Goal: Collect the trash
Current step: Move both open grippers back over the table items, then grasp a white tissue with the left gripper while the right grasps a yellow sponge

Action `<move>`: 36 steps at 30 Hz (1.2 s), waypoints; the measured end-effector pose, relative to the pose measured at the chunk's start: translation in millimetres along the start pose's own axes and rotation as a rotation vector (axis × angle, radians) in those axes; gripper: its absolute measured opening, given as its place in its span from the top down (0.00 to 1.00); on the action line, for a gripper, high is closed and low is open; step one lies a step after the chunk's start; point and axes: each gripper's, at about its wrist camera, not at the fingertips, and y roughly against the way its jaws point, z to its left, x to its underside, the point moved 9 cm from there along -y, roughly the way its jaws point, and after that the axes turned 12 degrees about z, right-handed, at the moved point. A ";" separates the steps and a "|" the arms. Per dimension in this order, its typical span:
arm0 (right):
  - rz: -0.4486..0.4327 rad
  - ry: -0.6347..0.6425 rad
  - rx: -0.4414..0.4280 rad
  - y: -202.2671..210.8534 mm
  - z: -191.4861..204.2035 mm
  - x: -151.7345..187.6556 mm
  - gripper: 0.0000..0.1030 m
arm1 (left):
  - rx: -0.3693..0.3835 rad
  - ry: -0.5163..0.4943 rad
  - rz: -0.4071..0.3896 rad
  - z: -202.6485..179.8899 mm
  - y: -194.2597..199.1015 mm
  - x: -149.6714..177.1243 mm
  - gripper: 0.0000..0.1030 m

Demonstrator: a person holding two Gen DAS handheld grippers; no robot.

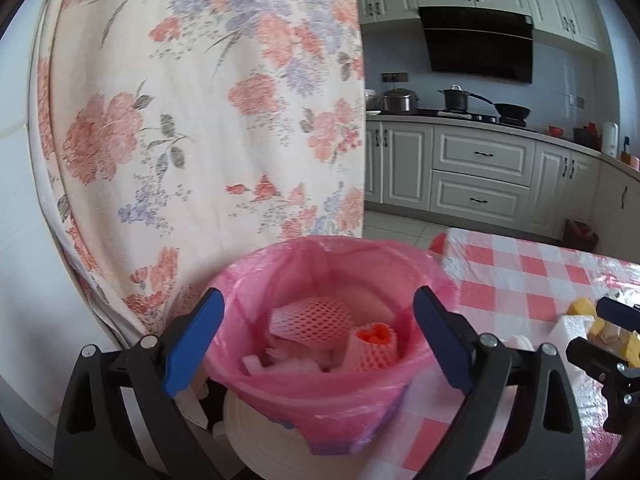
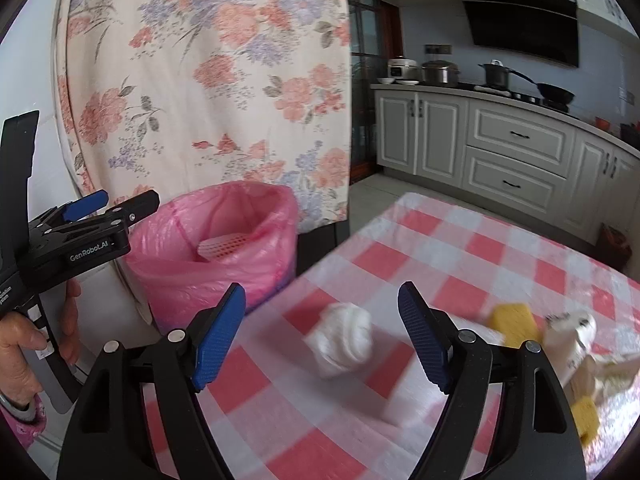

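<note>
Right gripper (image 2: 322,340) frames crumpled white wad (image 2: 342,338).

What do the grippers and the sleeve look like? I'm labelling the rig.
Both grippers, left and right, have black frames, silver pivot screws and ribbed blue finger pads. The left one's side reads "GenRobot.AI" in white. The hand shows a pink patterned cuff.

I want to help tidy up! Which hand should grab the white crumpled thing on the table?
Probably right: the right gripper is open with the white wad just ahead; the left gripper is over the bin.
</note>
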 end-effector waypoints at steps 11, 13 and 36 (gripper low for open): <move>-0.012 -0.086 0.127 38.7 -62.1 53.2 0.22 | 0.088 -0.116 0.033 -90.4 13.0 34.4 0.05; -0.013 -0.104 0.155 45.5 -74.0 63.6 0.21 | 0.106 -0.143 0.040 -109.5 14.9 42.0 0.05; 0.036 -0.427 0.378 95.6 -221.9 165.9 0.19 | 0.286 -0.215 0.181 -226.3 -14.3 95.9 0.05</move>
